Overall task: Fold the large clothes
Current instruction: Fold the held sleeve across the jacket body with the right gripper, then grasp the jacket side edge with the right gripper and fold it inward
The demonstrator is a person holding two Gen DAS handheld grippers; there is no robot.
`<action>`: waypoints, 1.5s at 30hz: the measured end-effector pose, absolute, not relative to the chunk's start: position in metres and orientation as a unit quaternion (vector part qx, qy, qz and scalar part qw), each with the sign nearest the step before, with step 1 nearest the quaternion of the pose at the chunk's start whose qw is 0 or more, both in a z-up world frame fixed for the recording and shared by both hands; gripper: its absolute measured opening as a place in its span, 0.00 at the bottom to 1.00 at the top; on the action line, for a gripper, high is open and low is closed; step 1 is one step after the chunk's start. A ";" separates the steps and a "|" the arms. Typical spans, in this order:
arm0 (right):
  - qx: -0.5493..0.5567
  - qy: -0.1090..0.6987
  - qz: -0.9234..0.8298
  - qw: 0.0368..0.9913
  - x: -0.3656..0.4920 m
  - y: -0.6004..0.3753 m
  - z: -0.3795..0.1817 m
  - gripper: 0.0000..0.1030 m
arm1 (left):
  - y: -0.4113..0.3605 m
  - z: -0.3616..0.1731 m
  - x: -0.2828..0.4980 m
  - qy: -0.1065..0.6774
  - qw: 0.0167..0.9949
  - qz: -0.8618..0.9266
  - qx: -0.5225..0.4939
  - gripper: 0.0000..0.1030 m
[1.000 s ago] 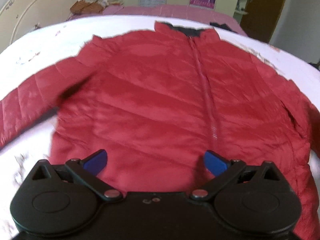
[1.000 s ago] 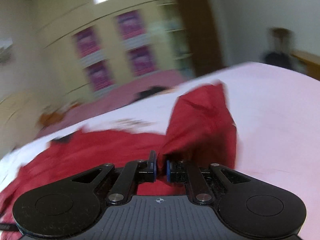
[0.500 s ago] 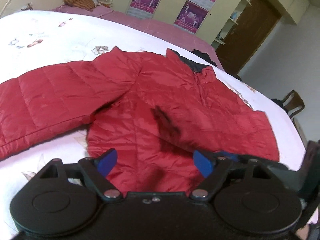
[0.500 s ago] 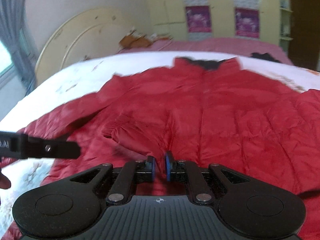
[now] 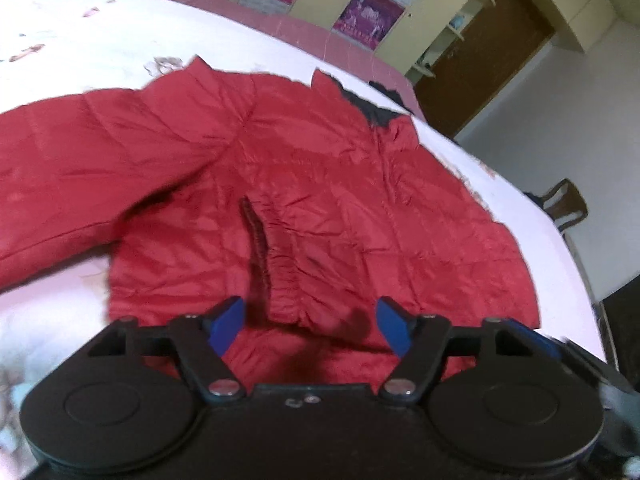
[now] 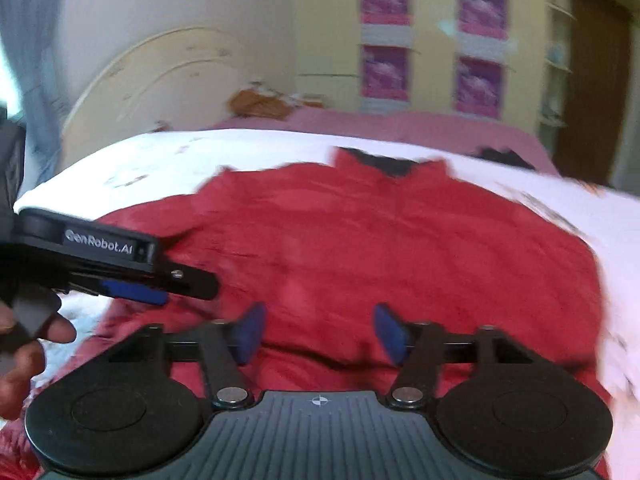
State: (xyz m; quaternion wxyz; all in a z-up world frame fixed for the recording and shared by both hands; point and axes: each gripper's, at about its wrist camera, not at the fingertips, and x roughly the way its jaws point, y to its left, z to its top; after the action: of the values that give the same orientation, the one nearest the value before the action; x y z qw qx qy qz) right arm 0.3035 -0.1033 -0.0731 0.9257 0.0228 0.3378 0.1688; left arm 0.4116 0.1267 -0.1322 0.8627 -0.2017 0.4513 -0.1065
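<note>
Left wrist view: a red puffer jacket [image 5: 320, 184] lies front up on a white bedsheet [image 5: 120, 40], one sleeve [image 5: 80, 168] stretched out to the left, the other sleeve's cuff [image 5: 280, 264] folded across its body. The left gripper [image 5: 310, 326] hangs above the hem, fingers apart and just closing, nothing between them.

Right wrist view: the right gripper [image 6: 318, 332], fingers just opening and empty, hovers over the jacket's lower half, with the left gripper beside it.
</note>
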 end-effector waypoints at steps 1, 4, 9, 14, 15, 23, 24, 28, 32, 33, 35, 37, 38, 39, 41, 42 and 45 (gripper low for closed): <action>0.039 0.345 0.152 0.925 0.303 -0.119 -0.074 0.41 | 0.121 -0.135 0.417 0.455 0.864 -0.105 -0.191 0.49; 0.077 0.364 0.101 0.923 0.303 -0.159 -0.081 0.28 | 0.112 -0.136 0.425 0.446 0.869 -0.117 -0.181 0.17; 0.124 0.378 0.032 0.917 0.302 -0.213 -0.082 0.19 | 0.105 -0.104 0.429 0.380 0.903 -0.114 -0.162 0.17; 0.138 0.358 0.014 0.923 0.305 -0.242 -0.067 0.19 | 0.136 -0.089 0.433 0.354 0.920 -0.070 -0.151 0.17; 0.138 0.356 0.013 0.924 0.311 -0.245 -0.066 0.19 | 0.138 -0.094 0.436 0.368 0.916 -0.068 -0.146 0.17; 0.123 0.355 0.020 0.927 0.359 -0.246 -0.077 0.00 | 0.137 -0.132 0.437 0.419 0.898 -0.056 -0.123 0.17; 0.113 0.359 0.016 0.926 0.368 -0.245 -0.081 0.00 | 0.134 -0.136 0.439 0.421 0.897 -0.055 -0.122 0.17; 0.116 0.424 -0.008 0.898 0.395 -0.255 -0.117 0.00 | 0.136 -0.143 0.444 0.431 0.892 -0.063 -0.119 0.19; 0.123 0.394 0.000 0.911 0.384 -0.263 -0.097 0.00 | 0.144 -0.126 0.434 0.426 0.897 -0.047 -0.106 0.53; 0.126 0.379 0.005 0.917 0.381 -0.264 -0.088 0.00 | 0.146 -0.117 0.427 0.405 0.908 -0.036 -0.097 0.55; 0.122 0.363 0.017 0.924 0.382 -0.261 -0.077 0.00 | 0.143 -0.106 0.424 0.380 0.921 -0.031 -0.082 0.55; 0.112 0.363 0.031 0.925 0.397 -0.253 -0.074 0.00 | 0.131 -0.102 0.436 0.369 0.926 -0.044 -0.067 0.55; 0.105 0.363 0.036 0.925 0.406 -0.248 -0.073 0.00 | 0.122 -0.102 0.446 0.369 0.926 -0.054 -0.055 0.54; 0.094 0.364 0.042 0.926 0.417 -0.242 -0.074 0.00 | 0.113 -0.104 0.454 0.368 0.927 -0.064 -0.046 0.54; 0.080 0.371 0.053 0.924 0.435 -0.233 -0.082 0.00 | 0.097 -0.112 0.473 0.373 0.924 -0.077 -0.022 0.54; 0.072 0.381 0.061 0.920 0.445 -0.230 -0.089 0.00 | 0.093 -0.120 0.481 0.379 0.922 -0.076 -0.014 0.54; 0.035 0.405 0.076 0.911 0.465 -0.224 -0.114 0.00 | 0.090 -0.144 0.499 0.402 0.913 -0.066 0.003 0.55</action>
State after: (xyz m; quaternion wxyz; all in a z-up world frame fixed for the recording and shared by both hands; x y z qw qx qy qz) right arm 0.4652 -0.2243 -0.1138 0.9106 0.0348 0.4047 0.0759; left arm 0.4992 0.0895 -0.1444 0.9133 0.0031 0.4020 -0.0659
